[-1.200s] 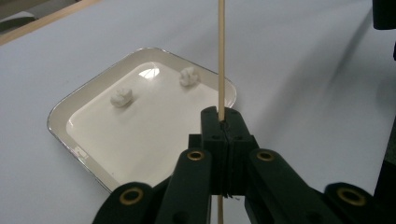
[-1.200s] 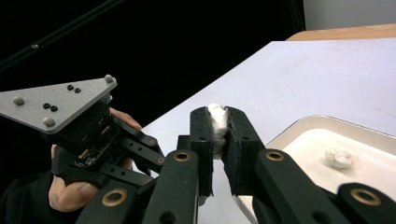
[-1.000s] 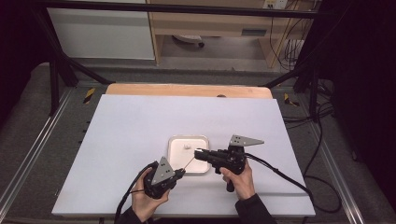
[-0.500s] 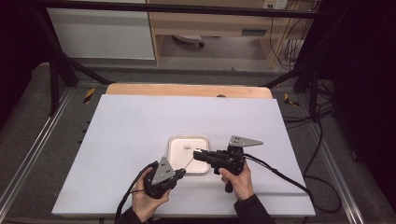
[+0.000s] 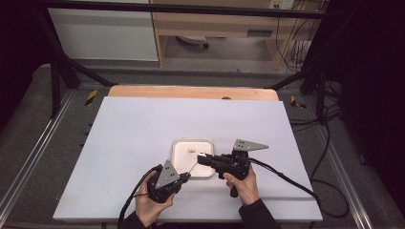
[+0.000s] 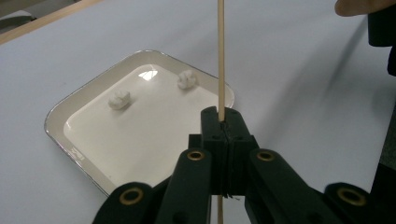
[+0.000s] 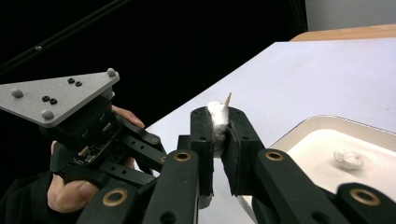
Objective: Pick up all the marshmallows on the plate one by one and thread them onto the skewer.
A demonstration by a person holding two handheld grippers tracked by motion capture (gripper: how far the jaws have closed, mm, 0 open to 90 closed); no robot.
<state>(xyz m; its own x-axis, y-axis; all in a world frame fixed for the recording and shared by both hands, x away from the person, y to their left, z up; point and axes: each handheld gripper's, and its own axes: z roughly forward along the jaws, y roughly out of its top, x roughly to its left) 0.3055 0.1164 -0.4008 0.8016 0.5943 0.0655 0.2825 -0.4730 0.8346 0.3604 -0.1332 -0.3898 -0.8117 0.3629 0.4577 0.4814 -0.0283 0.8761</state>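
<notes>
Skewer (image 6: 220,56) stands clamped in the left gripper (image 6: 223,122), its tip poking through the white lump (image 7: 215,117) pinched by the right gripper (image 7: 218,122) (both just above the tray's (image 5: 177,145) near edge).

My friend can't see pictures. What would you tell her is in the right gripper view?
The right hand-held gripper pinches a small white lump with a wooden skewer tip poking out of it. A hand holds the left hand-held gripper beside it, and a white tray with another lump sits on the table.
</notes>
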